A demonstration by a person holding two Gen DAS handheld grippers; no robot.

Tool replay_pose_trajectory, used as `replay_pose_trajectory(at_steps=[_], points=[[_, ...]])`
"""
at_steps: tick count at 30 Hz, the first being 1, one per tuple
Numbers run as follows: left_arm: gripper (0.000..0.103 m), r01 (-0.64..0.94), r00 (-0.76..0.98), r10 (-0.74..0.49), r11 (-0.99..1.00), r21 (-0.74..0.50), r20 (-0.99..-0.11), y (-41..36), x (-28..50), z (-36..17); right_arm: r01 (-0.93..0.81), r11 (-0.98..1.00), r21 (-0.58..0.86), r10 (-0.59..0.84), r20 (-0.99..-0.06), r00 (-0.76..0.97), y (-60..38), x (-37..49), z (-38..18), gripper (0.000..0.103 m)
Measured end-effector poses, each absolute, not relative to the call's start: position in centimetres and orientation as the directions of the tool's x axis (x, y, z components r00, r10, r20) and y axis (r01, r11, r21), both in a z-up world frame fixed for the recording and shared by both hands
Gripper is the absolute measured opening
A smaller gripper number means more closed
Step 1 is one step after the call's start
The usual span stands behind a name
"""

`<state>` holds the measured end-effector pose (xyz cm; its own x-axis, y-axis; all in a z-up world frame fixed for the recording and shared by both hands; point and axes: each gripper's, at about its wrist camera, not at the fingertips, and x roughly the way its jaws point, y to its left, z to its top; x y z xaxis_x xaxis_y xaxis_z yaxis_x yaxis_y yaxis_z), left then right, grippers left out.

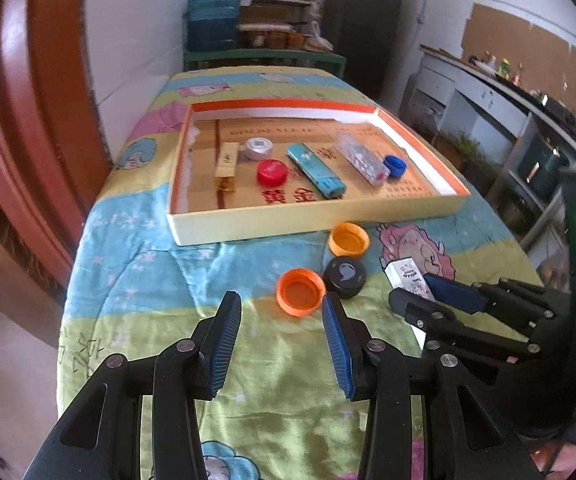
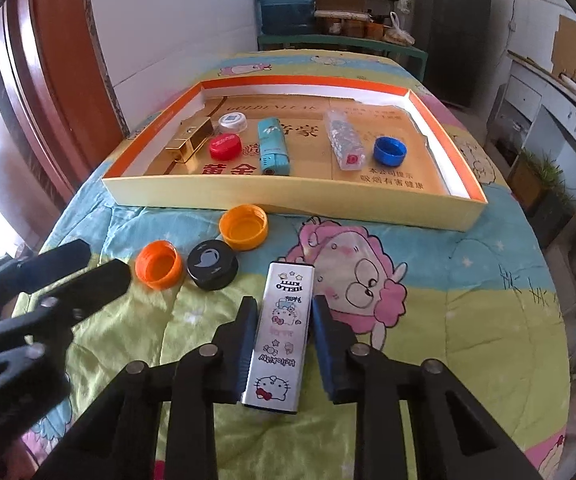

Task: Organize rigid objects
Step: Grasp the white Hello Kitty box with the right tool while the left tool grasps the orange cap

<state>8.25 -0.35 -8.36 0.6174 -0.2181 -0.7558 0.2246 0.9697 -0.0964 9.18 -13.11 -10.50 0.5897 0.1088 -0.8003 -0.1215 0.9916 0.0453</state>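
A shallow cardboard tray (image 1: 247,226) (image 2: 271,198) lies on the cartoon bedspread and holds a gold box, a white cap, a red cap, a teal lighter, a clear packet and a blue cap. In front of it lie an orange cap (image 1: 300,292) (image 2: 158,264), a yellow-orange cap (image 1: 348,239) (image 2: 243,227) and a black cap (image 1: 345,276) (image 2: 212,265). My left gripper (image 1: 281,308) is open, just short of the orange cap. My right gripper (image 2: 281,312) (image 1: 424,300) closes around a white Hello Kitty case (image 2: 283,332) (image 1: 408,276) lying on the bed.
A brown wooden headboard (image 1: 27,120) runs along the left edge of the bed. Behind the bed stand blue water jugs (image 1: 213,16), shelves and a dark fridge (image 1: 364,28). A counter (image 1: 508,92) lines the right wall.
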Motion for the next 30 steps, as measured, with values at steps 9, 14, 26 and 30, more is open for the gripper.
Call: replay_pose_trajectory(at_steps=[9,14,26,30], points=[[0.043,0.245,0.579,-0.187,0.968,-0.049,-0.794,-2.0,9.3,-10.0,-0.106,0.990,0.092,0.137,-0.799,0.586,-14.8,8.6,-10.3,0.028],[0.043,0.235,0.574,-0.176,0.971,-0.045,-0.800,-2.4,10.5,-10.6,-0.102,0.990,0.094,0.137,-0.794,0.593,-15.4,8.5,-10.2,0.028],[0.030,0.209,0.591,-0.210,0.973,-0.104,-0.779,-1.5,11.1,-10.6,-0.132,0.987,0.091,0.152,-0.791,0.592,-15.5,8.5,-10.4,0.028],[0.030,0.200,0.595,-0.220,0.972,-0.123,-0.773,-1.1,10.9,-10.4,-0.139,0.986,0.096,0.160,-0.787,0.595,-15.6,8.4,-10.2,0.027]])
